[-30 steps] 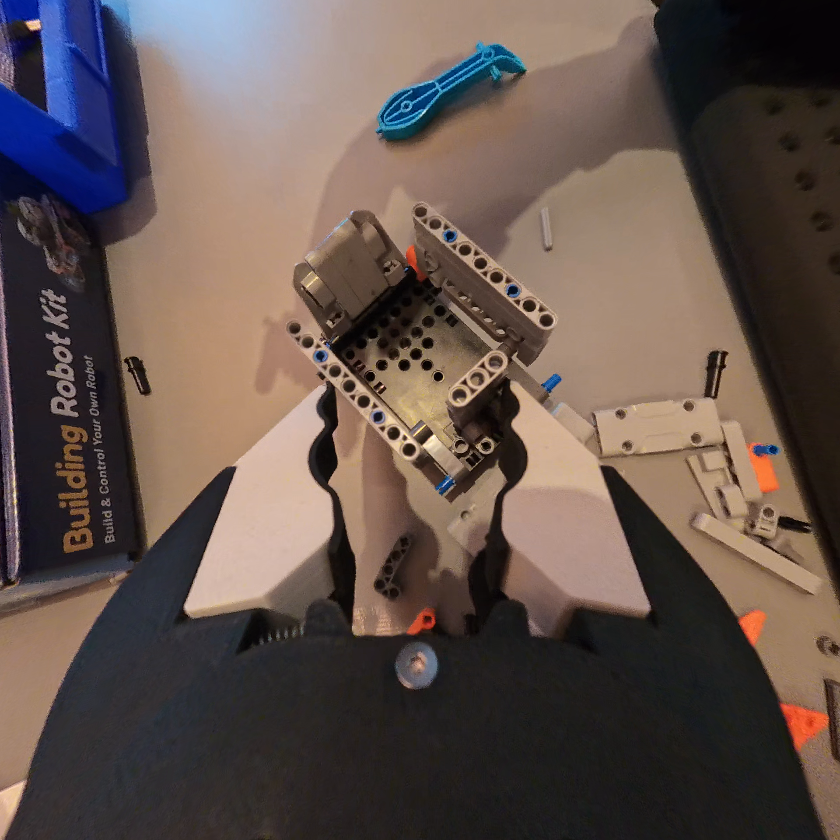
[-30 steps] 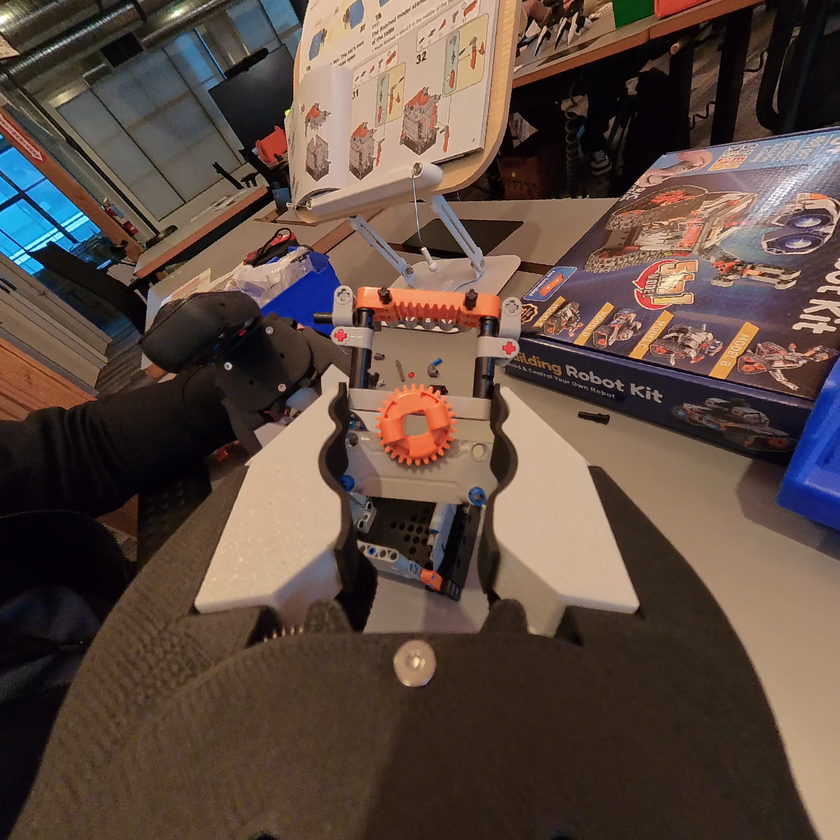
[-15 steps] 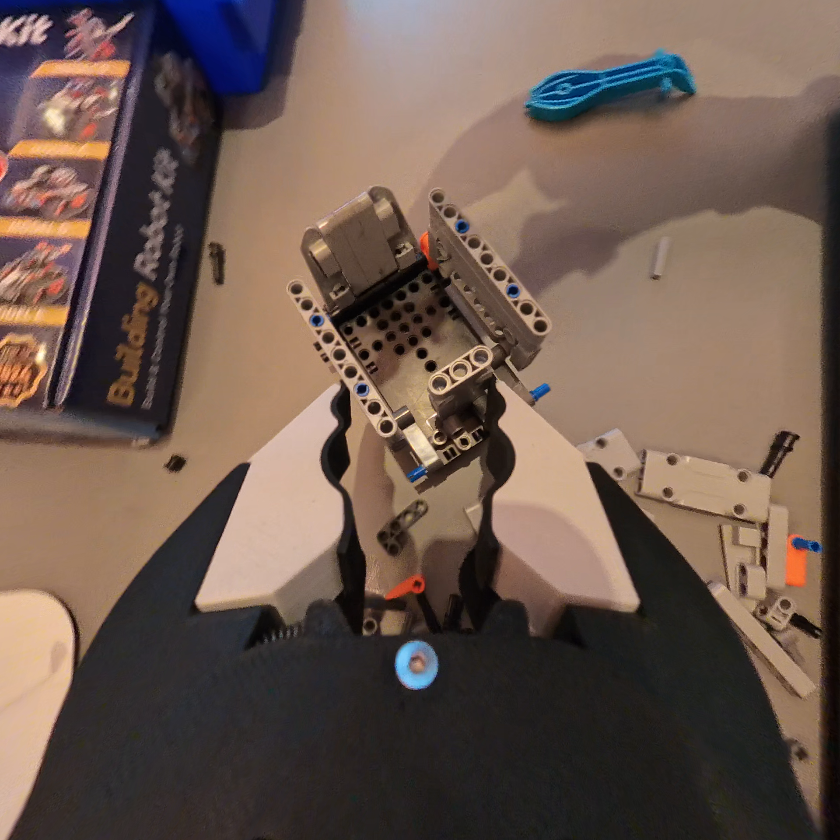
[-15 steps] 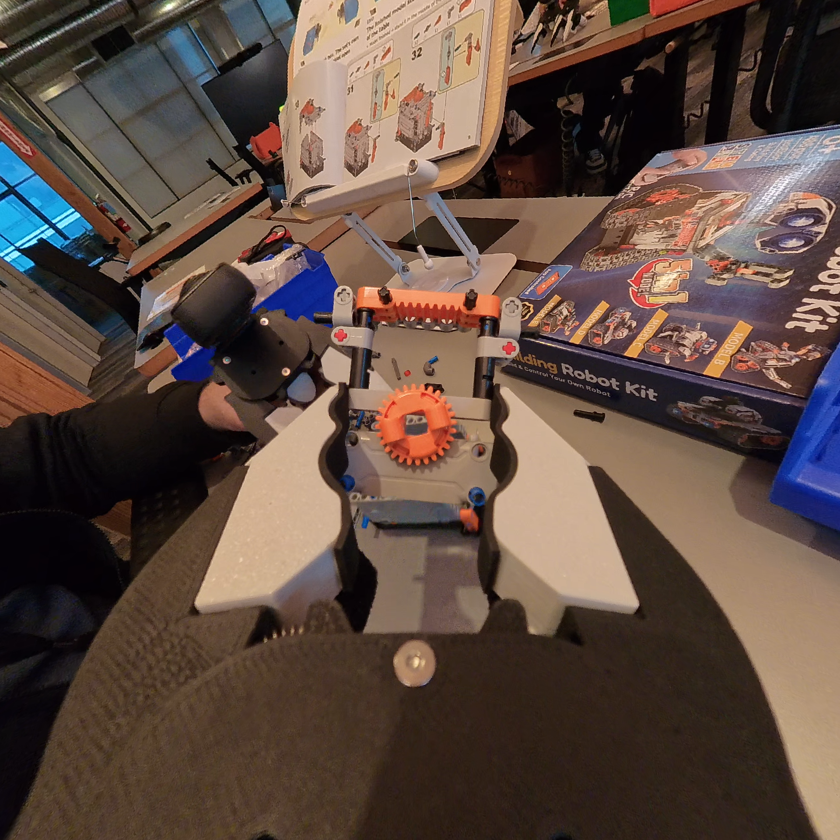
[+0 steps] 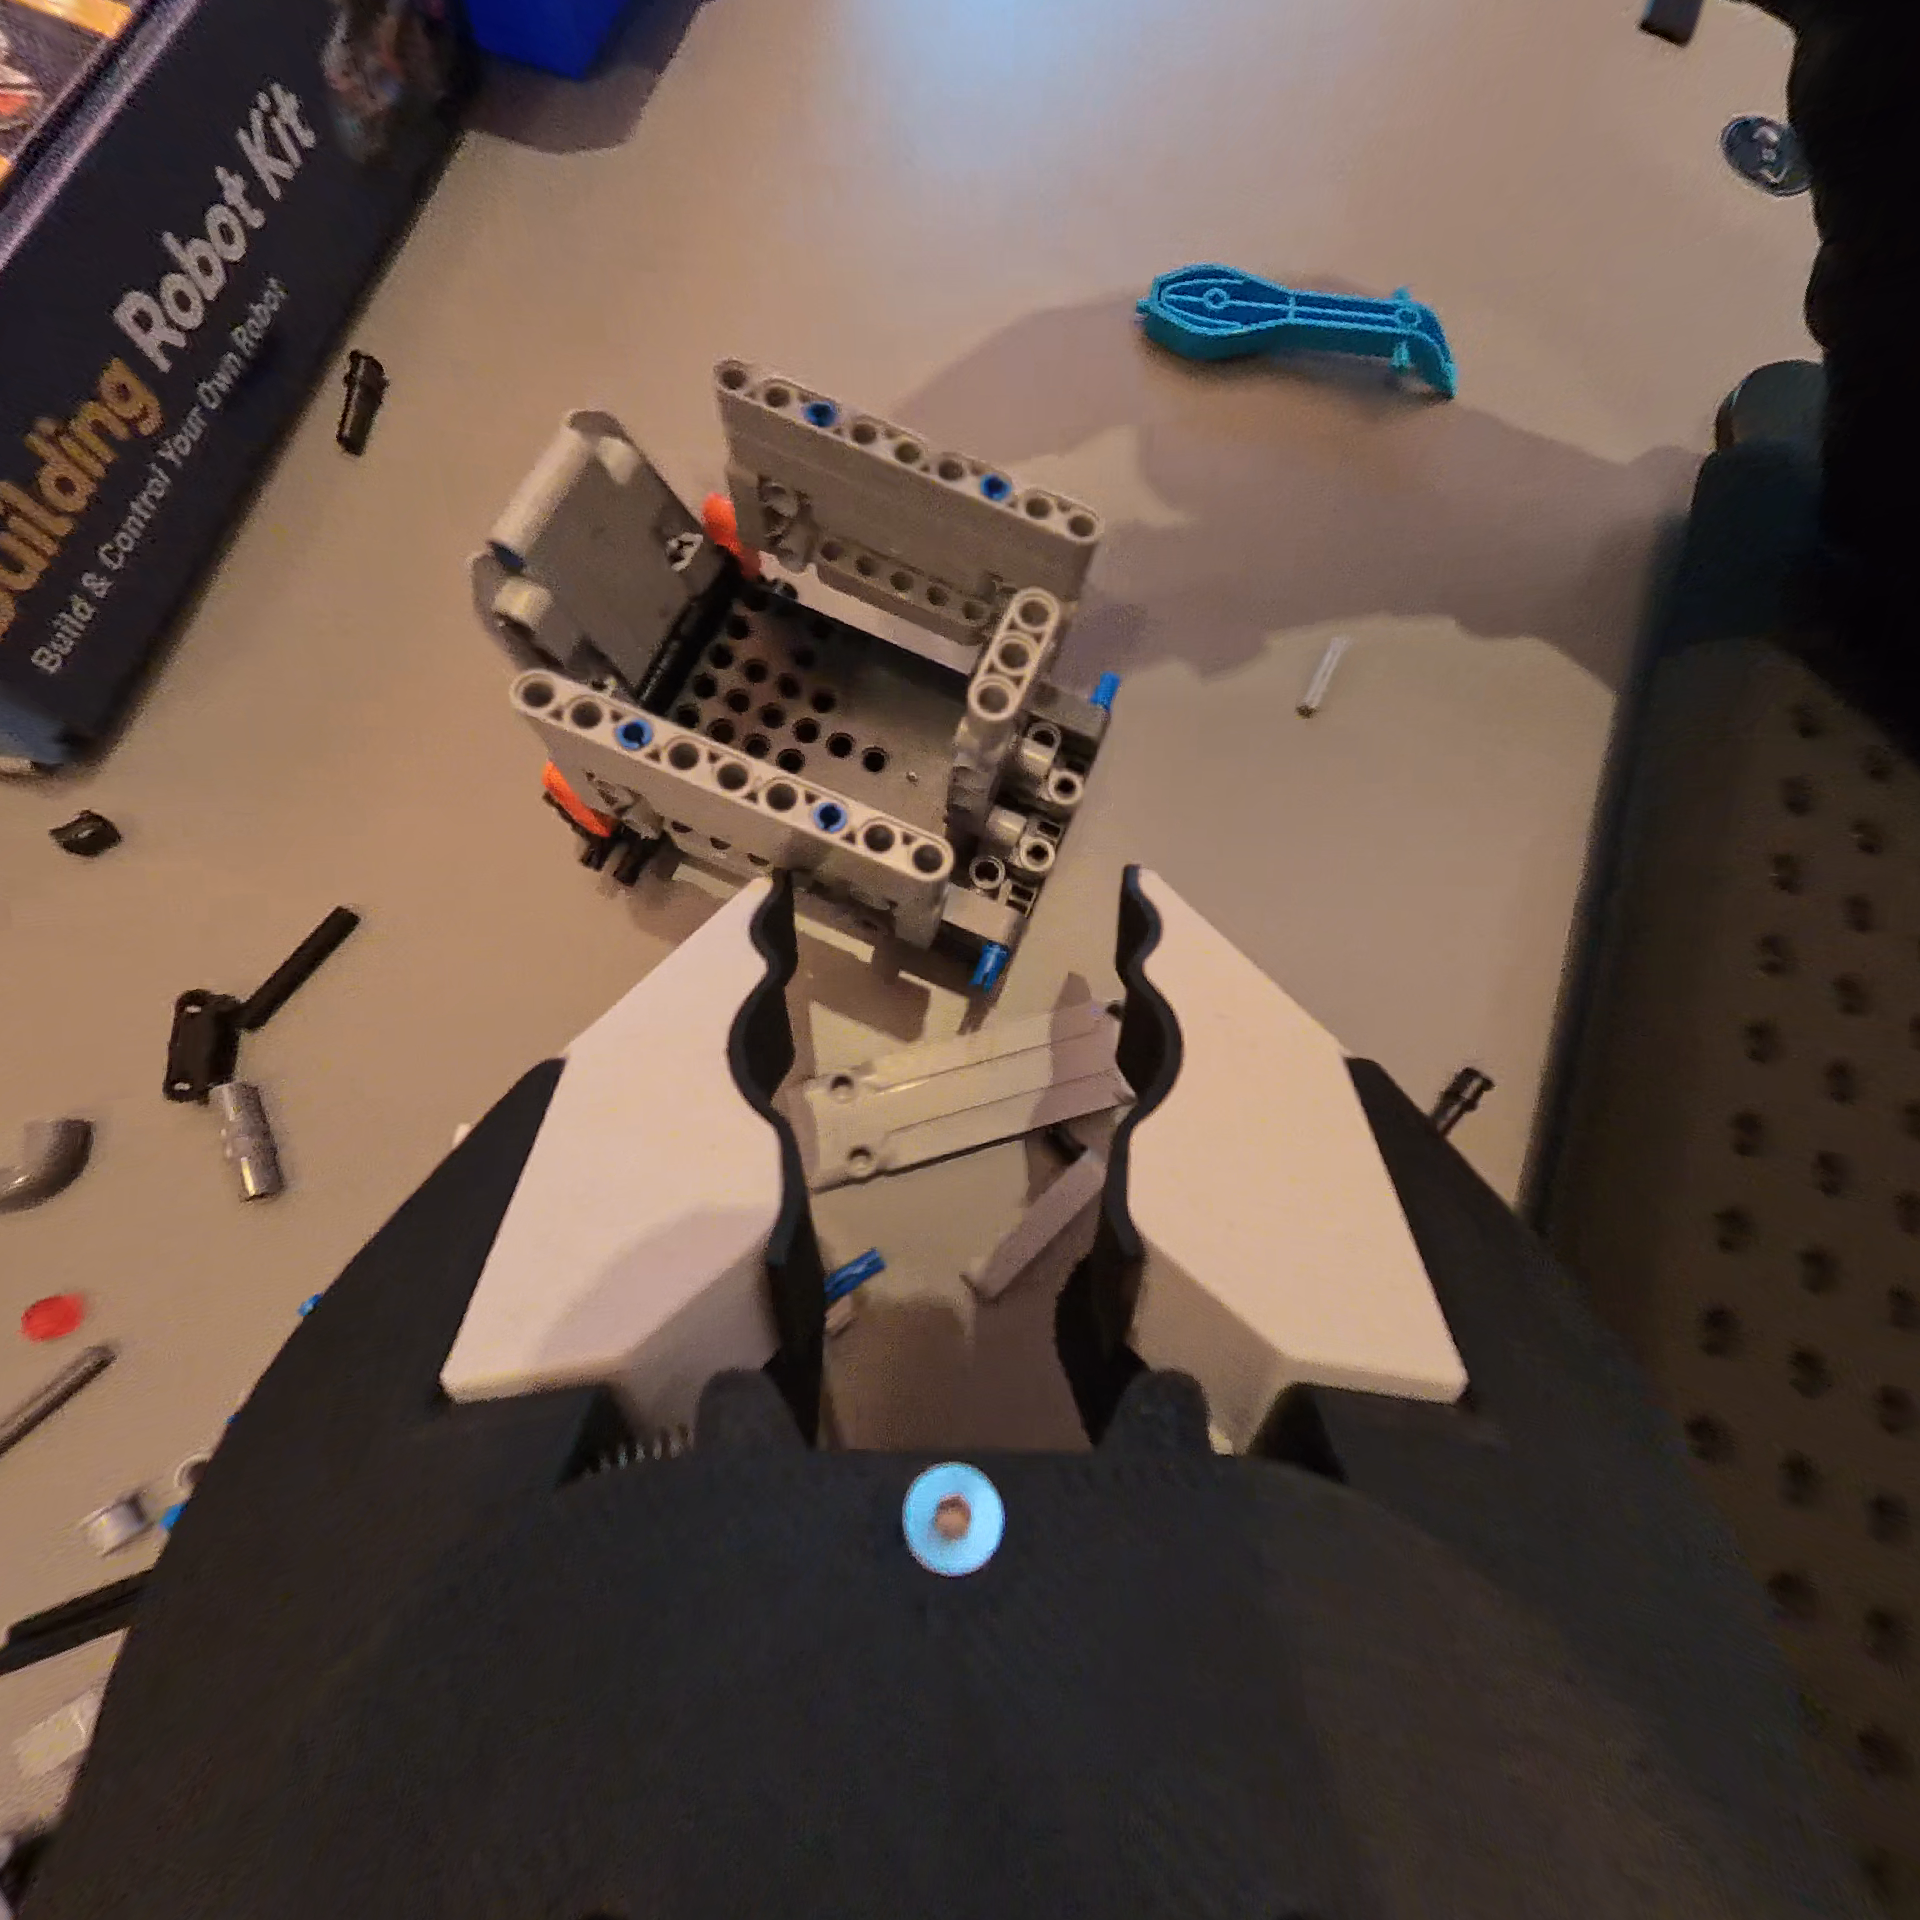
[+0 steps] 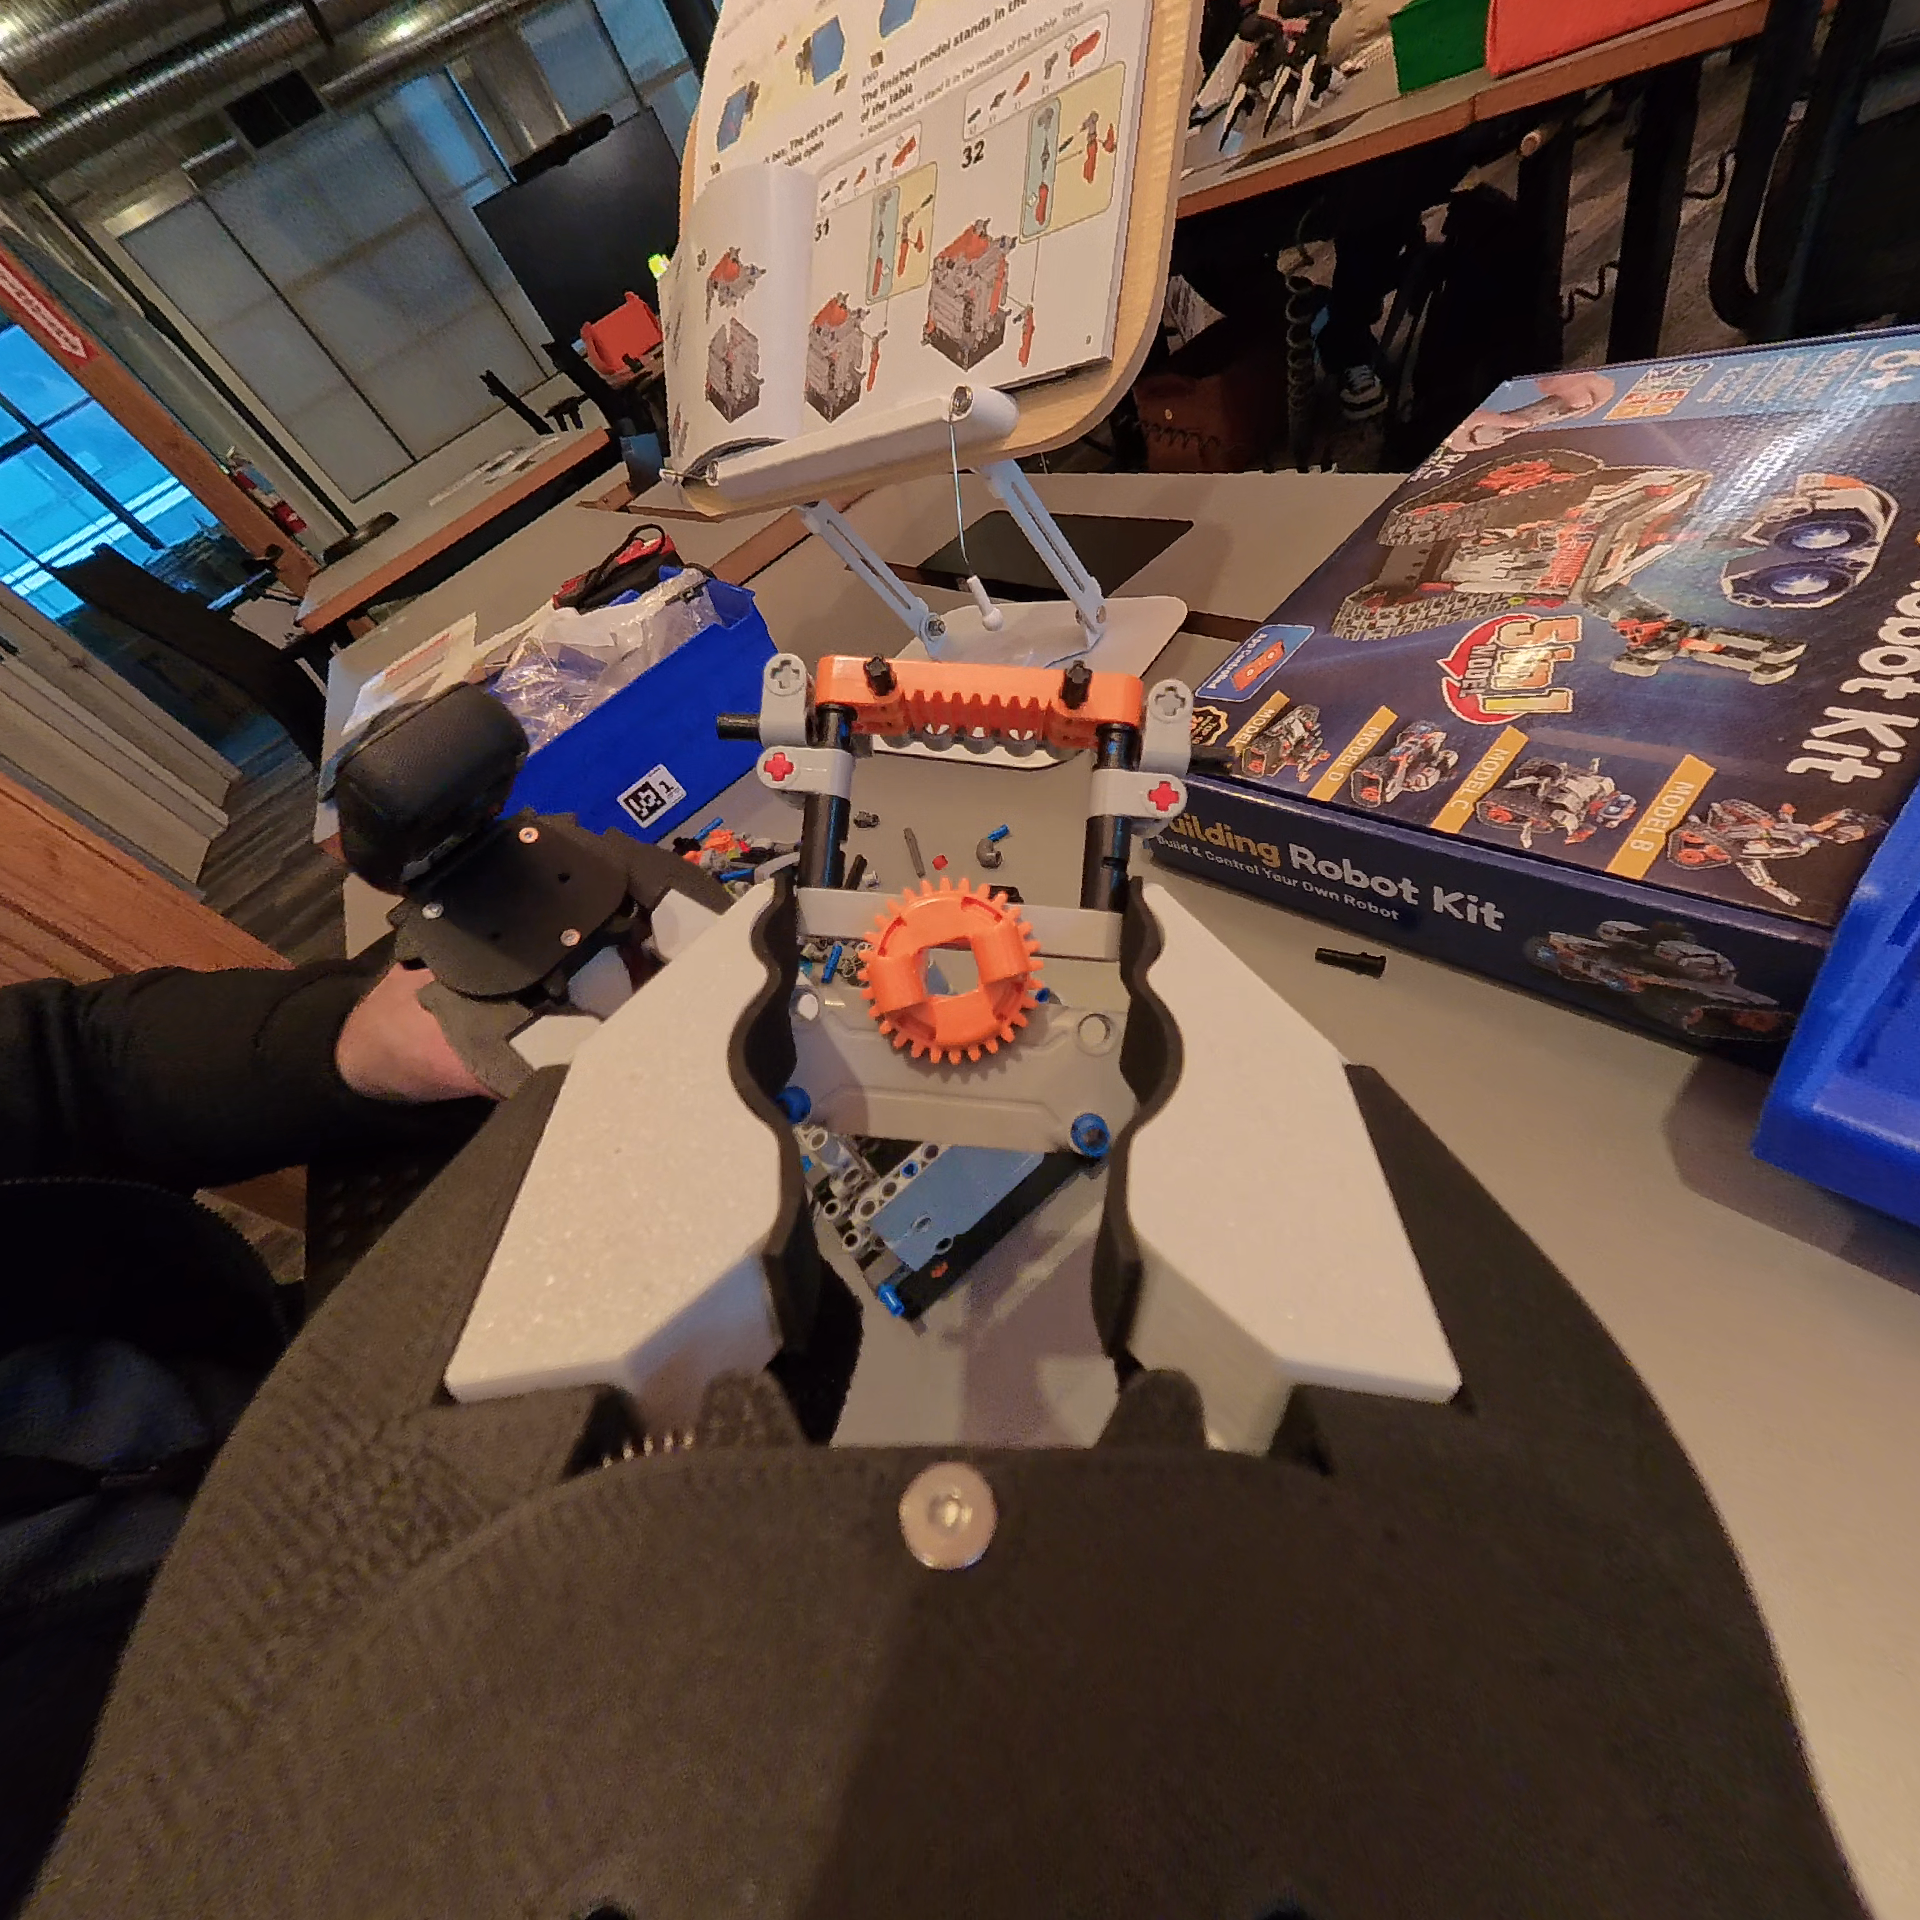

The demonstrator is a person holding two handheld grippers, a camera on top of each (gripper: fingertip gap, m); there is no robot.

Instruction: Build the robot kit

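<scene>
Left gripper (image 5: 951, 914): jaws apart, empty, hovering just short of grey box-shaped beam-and-plate brick assembly (image 5: 800, 675) standing on tan table (image 5: 1299, 831); box dead ahead of fingertips, long walls running left-right. Flat grey panel (image 5: 956, 1112) lying below, between fingers.

Right gripper (image 6: 951, 935): clamped on grey frame with orange gear and orange toothed bar (image 6: 956, 914), upright, above table. Left nearer box.

Grey box frame (image 5: 800, 665), black perforated floor, blue pins. Teal tool (image 5: 1299, 324) on beige-grey table (image 5: 935, 208). Orange gear (image 6: 951, 982) and orange toothed bar (image 6: 977, 707) on grey panel (image 6: 956, 1091). Dark blue kit box (image 6: 1558, 748).
</scene>
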